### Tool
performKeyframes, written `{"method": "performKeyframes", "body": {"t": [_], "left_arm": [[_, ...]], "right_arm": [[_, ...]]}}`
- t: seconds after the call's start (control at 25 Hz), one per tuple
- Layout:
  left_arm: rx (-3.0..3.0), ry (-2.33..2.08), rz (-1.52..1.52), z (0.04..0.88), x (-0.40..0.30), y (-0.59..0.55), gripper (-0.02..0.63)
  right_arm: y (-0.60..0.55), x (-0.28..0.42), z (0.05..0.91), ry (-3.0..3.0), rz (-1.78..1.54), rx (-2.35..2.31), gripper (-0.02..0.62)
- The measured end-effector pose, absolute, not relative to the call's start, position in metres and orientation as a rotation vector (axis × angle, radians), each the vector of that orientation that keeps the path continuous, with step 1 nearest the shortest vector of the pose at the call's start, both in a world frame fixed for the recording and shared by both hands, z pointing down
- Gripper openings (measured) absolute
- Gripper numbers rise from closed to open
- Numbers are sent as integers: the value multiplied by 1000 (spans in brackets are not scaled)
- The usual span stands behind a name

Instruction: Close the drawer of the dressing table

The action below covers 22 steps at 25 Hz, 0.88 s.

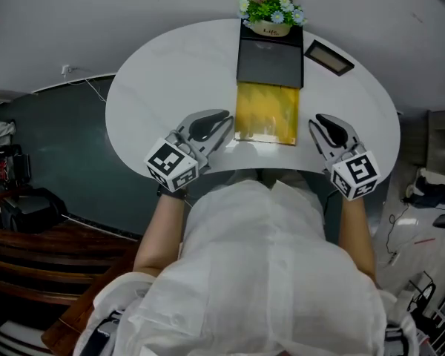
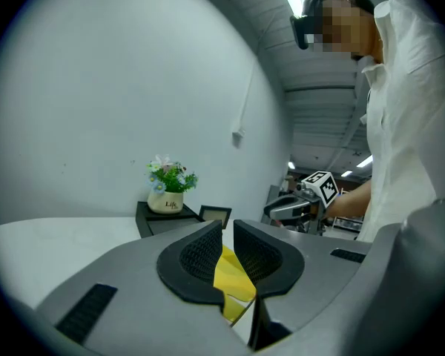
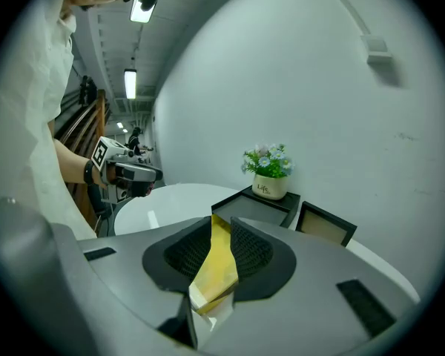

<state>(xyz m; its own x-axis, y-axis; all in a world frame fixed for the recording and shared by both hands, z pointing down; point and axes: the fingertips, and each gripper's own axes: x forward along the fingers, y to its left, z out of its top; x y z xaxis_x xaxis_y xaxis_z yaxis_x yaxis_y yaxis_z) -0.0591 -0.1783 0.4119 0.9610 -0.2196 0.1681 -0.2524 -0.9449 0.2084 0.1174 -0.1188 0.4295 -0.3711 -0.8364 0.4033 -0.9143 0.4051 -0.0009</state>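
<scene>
A black box (image 1: 270, 59) stands at the back of the round white table (image 1: 156, 80), and its yellow drawer (image 1: 267, 112) is pulled out toward me. My left gripper (image 1: 216, 124) hovers just left of the drawer's front corner. My right gripper (image 1: 325, 127) hovers a little right of it. Neither touches the drawer. In the left gripper view the jaws (image 2: 228, 232) stand a narrow gap apart, with the yellow drawer (image 2: 233, 280) showing beyond them. The right gripper view shows the same: jaws (image 3: 221, 225) slightly apart, nothing between the pads, and the drawer (image 3: 215, 269) ahead.
A white pot of flowers (image 1: 269, 10) sits on the black box. A small dark picture frame (image 1: 328, 57) lies to its right. My white-shirted body fills the near side. Dark floor and wooden furniture (image 1: 30, 265) lie to the left.
</scene>
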Motion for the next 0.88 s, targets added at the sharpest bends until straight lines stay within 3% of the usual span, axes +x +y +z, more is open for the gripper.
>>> {"method": "performKeyframes", "body": {"t": [0.88], "left_arm": [[2807,-314,248,451,-55,-158,57]], "right_arm": [[-104,32,530,-2144,227,657,63]]}}
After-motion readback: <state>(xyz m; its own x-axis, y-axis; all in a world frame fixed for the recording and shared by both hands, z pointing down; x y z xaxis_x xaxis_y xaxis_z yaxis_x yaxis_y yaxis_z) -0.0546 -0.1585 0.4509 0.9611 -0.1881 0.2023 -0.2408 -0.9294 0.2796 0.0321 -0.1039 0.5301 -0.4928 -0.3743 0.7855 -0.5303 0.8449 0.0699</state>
